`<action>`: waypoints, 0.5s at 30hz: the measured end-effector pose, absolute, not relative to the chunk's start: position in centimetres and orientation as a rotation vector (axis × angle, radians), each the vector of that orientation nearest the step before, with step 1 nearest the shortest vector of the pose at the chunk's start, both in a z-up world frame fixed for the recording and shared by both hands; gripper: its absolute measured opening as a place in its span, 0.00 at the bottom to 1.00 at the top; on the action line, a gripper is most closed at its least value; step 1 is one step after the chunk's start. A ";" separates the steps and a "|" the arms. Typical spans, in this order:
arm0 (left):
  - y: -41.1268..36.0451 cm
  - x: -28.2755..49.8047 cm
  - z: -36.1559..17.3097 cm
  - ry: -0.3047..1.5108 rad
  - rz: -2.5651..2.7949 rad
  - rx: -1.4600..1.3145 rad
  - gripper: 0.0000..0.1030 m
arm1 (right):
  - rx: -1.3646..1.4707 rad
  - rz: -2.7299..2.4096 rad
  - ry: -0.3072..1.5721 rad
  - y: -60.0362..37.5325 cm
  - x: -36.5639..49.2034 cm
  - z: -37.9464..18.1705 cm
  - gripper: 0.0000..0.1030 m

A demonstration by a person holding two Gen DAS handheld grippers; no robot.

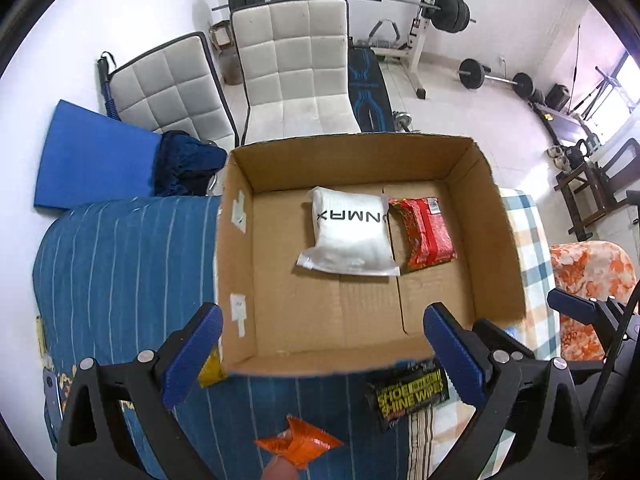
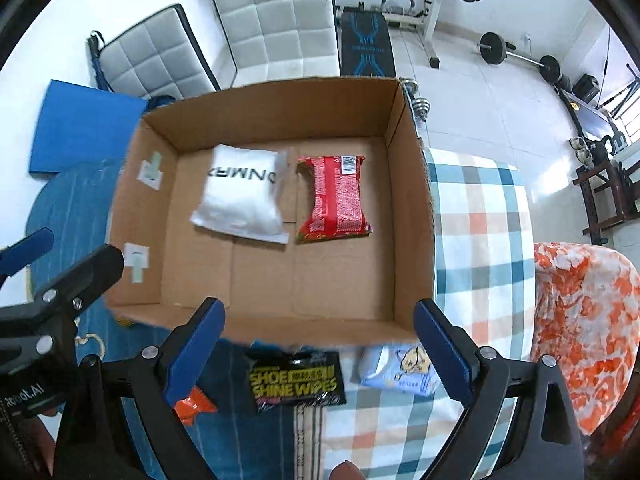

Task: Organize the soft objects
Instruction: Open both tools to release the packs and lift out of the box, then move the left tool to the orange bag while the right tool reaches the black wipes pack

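Note:
An open cardboard box (image 1: 236,248) (image 2: 412,208) sits on the bed and holds a white pouch (image 1: 350,236) (image 2: 242,196) beside a red packet (image 1: 424,232) (image 2: 336,198). In front of the box lie a black shoe shine wipes pack (image 1: 408,394) (image 2: 296,378), an orange wrapper (image 1: 300,446) (image 2: 194,404), a light blue packet (image 2: 400,368) and a yellow packet (image 1: 210,372) half under the box. My left gripper (image 1: 320,356) is open and empty above the box's near edge. My right gripper (image 2: 316,354) is open and empty above the wipes pack.
The bed has a blue striped cover (image 1: 120,264) and a checked cloth (image 2: 476,240). An orange floral cloth (image 2: 584,320) lies at the right. Two white padded chairs (image 1: 292,68) and a blue mat (image 1: 88,160) stand behind the box, with gym equipment beyond.

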State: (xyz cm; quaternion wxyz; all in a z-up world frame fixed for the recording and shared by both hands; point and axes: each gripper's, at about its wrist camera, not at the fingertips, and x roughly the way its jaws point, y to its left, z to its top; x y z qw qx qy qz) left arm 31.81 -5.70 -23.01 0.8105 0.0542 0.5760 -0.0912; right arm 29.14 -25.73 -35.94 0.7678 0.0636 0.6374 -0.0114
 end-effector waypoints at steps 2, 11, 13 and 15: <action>-5.0 30.7 -22.2 1.216 -0.195 0.106 1.00 | 0.141 -0.017 1.370 -25.4 28.0 -34.8 0.94; -1.7 25.8 -21.2 1.198 -0.144 0.138 1.00 | 0.203 -0.009 1.442 -25.2 22.8 -35.7 0.94; -0.4 24.6 -22.9 1.251 -0.132 0.137 1.00 | 0.216 0.008 1.484 -25.1 21.9 -37.5 0.94; 0.7 23.6 -25.3 1.319 -0.114 0.131 1.00 | 0.185 0.029 1.553 -24.7 21.1 -40.2 0.94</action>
